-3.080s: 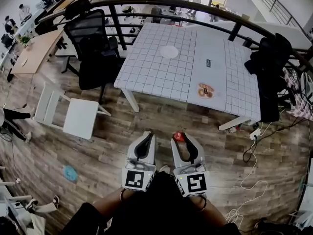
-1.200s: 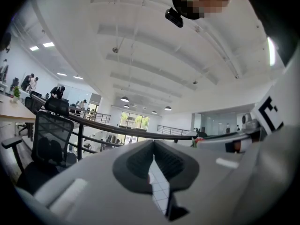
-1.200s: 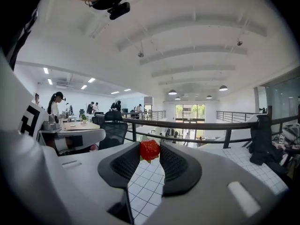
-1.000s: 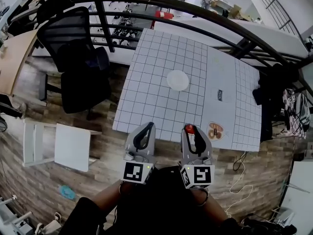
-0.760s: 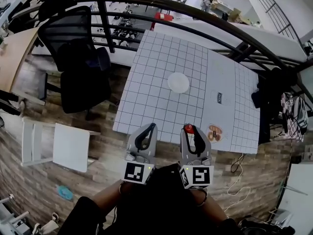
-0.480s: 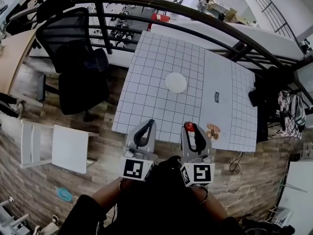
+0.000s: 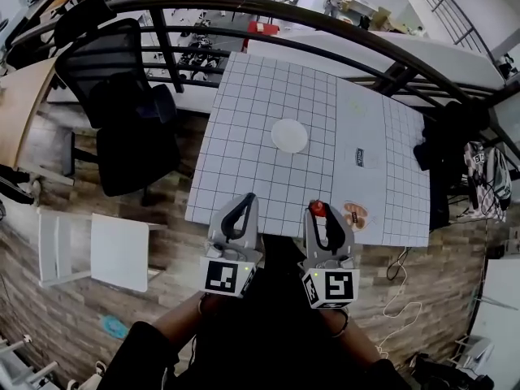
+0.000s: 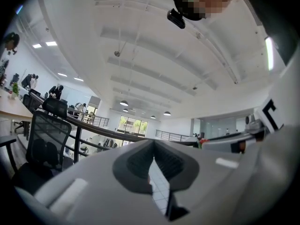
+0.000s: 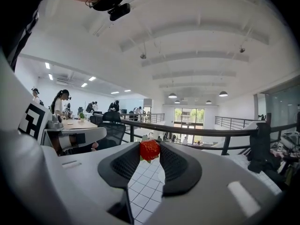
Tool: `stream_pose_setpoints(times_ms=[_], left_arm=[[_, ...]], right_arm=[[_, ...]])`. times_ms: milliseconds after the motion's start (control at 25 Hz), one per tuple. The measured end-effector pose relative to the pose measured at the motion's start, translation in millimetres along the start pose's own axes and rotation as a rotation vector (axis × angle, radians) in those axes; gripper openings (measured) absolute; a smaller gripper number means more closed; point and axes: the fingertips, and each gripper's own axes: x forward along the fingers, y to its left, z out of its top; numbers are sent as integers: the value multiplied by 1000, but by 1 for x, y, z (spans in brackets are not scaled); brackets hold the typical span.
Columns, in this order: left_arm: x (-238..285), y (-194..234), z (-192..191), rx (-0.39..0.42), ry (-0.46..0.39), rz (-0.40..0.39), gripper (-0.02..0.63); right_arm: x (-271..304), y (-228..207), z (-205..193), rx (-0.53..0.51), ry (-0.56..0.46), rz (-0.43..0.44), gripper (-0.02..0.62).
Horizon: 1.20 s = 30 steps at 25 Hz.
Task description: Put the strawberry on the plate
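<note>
We hold right gripper (image 7: 317, 212) clamped on strawberry (image 9: 150, 150) at jaw tips, over near edge of grid-patterned table (image 7: 244, 136). Left gripper (image 7: 246, 199) jaws together, empty. White plate (image 7: 289, 135) mid-table, well apart from strawberry.

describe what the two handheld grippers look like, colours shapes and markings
The left gripper and right gripper match: light grey plastic shells that taper forward into rounded tongs lined with black ribbed pads. Each has a marker cube at the rear, printed with black-and-white square patterns. The person holding them wears a dark top.
</note>
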Motion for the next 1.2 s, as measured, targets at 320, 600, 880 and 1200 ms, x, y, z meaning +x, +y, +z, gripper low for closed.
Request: stream_pose_setpoints(times_ms=[320, 600, 880, 1200], left_arm=[[20, 4, -7, -15, 21, 10, 11], [57, 7, -7, -2, 40, -3, 11], [93, 15, -14, 13, 68, -6, 11], [134, 14, -28, 7, 121, -6, 11]], right_arm=[[28, 0, -9, 5, 26, 40, 130], [64, -16, -18, 33, 60, 49, 130], [105, -39, -34, 79, 108, 40, 130], [156, -67, -54, 99, 152, 41, 130]])
